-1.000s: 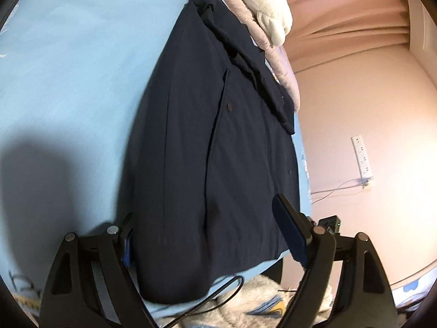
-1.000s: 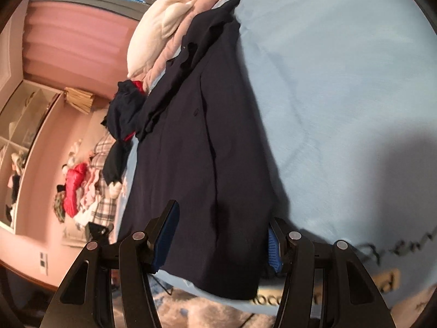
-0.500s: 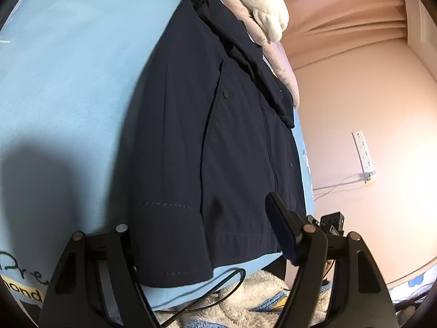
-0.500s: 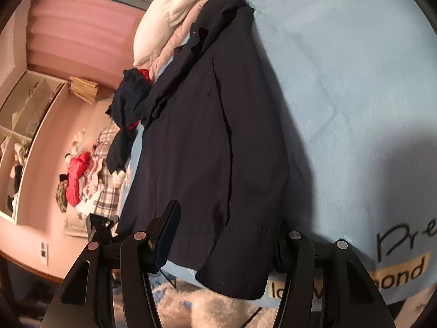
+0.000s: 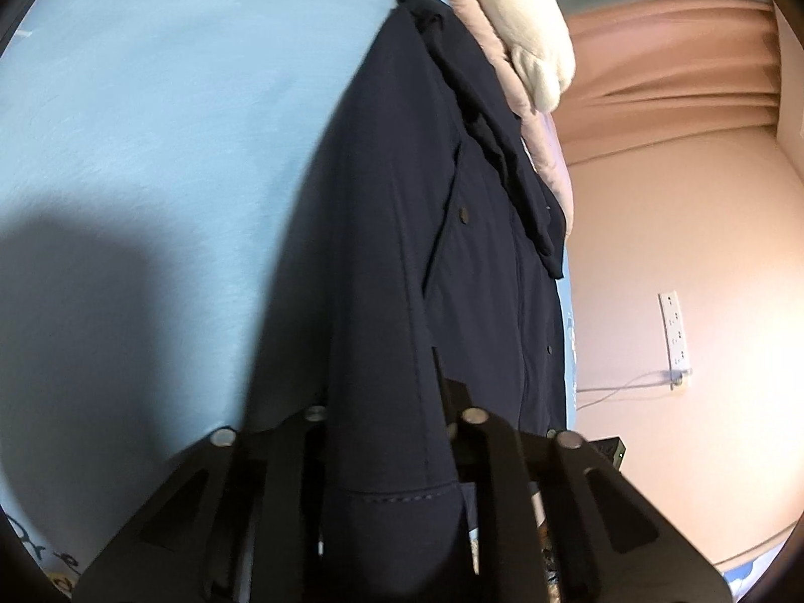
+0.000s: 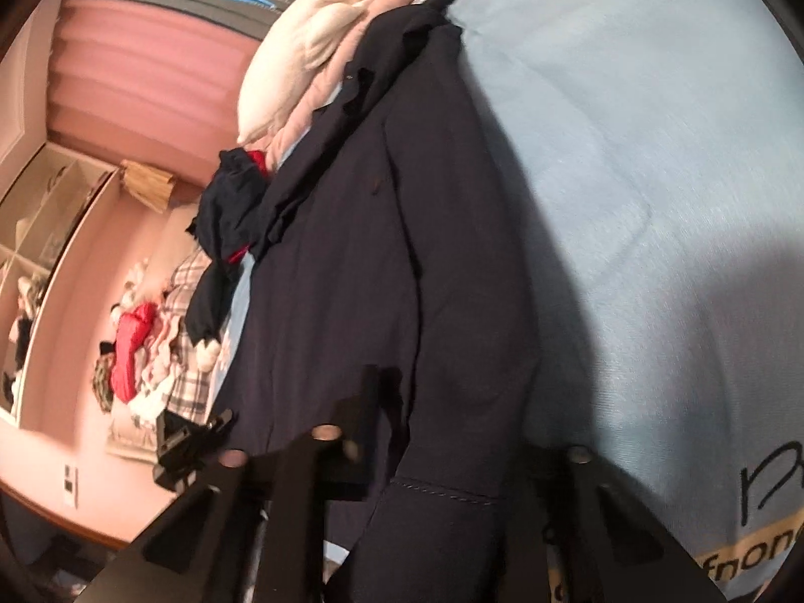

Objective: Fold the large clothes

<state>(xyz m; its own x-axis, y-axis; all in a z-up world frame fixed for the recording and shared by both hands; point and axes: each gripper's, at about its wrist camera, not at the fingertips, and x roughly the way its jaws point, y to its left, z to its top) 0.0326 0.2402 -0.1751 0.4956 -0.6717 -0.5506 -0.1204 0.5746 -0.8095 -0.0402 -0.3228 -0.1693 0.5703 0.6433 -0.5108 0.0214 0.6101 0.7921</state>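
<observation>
A large dark navy buttoned coat [image 5: 402, 211] lies lengthwise on the light blue bed sheet [image 5: 166, 115], collar at the far end; it also shows in the right wrist view [image 6: 362, 261]. My left gripper [image 5: 387, 417] is shut on the coat's near hem, the stitched edge bunched between its fingers. My right gripper [image 6: 447, 442] is shut on the coat's near hem too, with dark fabric hanging down between its fingers [image 6: 367, 402]. Both fingertip pads are mostly hidden by the cloth.
A white pillow [image 5: 522, 40] and a pink quilt [image 6: 311, 105] lie at the bed's head. A pile of other clothes [image 6: 166, 331] sits beyond the coat's far side. A pink wall with a socket strip [image 5: 676, 331] borders the bed. Printed lettering [image 6: 754, 547] marks the sheet's near edge.
Both grippers moved in over the coat's near hem and closed on it; half a second ago they were open astride it. The hem is now lifted and bunched.
</observation>
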